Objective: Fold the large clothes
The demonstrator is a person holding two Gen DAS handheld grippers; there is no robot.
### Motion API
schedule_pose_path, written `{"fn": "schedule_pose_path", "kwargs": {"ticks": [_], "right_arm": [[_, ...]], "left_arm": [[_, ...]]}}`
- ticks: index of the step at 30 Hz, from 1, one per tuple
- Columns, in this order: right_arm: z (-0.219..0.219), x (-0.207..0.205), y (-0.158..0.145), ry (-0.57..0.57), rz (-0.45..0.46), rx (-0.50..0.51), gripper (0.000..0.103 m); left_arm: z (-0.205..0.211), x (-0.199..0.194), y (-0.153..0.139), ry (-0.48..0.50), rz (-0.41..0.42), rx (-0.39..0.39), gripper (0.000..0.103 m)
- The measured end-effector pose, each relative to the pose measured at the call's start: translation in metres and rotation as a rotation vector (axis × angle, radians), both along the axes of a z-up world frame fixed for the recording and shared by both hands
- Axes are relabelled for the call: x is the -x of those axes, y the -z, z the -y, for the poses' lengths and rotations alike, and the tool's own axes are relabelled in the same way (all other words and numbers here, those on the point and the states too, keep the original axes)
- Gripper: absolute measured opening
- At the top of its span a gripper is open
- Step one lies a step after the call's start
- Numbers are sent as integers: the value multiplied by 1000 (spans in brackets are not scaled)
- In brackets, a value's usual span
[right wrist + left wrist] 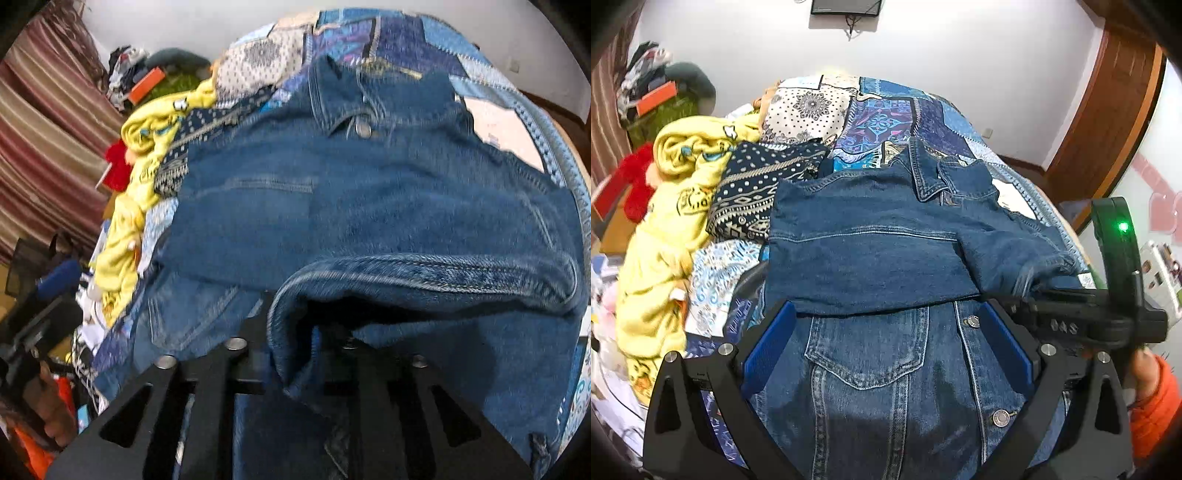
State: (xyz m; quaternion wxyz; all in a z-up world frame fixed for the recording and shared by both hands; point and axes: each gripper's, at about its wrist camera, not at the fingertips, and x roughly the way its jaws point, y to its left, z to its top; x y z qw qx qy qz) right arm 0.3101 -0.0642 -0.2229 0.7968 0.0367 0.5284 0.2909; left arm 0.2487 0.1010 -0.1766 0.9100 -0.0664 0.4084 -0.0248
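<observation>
A blue denim jacket (871,251) lies front-up on a patchwork bedspread (886,110), one sleeve folded across the chest. My left gripper (886,332) is open and empty, its blue pads (768,350) spread above the jacket's chest pocket. My right gripper (1027,295) reaches in from the right in the left wrist view, shut on the cuff of the other sleeve. In the right wrist view the jacket (369,184) fills the frame and its sleeve cuff (424,280) drapes over my right gripper (317,332), hiding the fingertips.
A yellow garment (672,206) and a dark patterned cloth (757,192) lie heaped left of the jacket. Red fabric (635,181) and clutter sit at the bed's left edge. A striped curtain (48,147) hangs left. A wooden door frame (1108,122) stands right.
</observation>
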Motion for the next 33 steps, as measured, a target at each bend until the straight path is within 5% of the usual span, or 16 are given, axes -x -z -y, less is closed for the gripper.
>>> {"fn": "schedule_pose_path", "kwargs": {"ticks": [1,7,16,24,29,33], "right_arm": [[3,1,0,-7,-17,6,41],[54,20,-26,76,71,-26,72],[147,28,-46,313,245,95,83],[182,21,-15,398,163,102,83],[182,22,7,380,125,152,83],[172,26,18,352,132,201,83]], "left_arm": [[6,-3,-3,7,-1,-24,100],[39,-20,-20,66,11,-88,100],[130,-65,-20,263,-8,-211,100],[192,-100,45,405,-148,-369,100],[209,-119,67,430,-149,-444,70],[211,-130,58,437,-125,-392,36]]}}
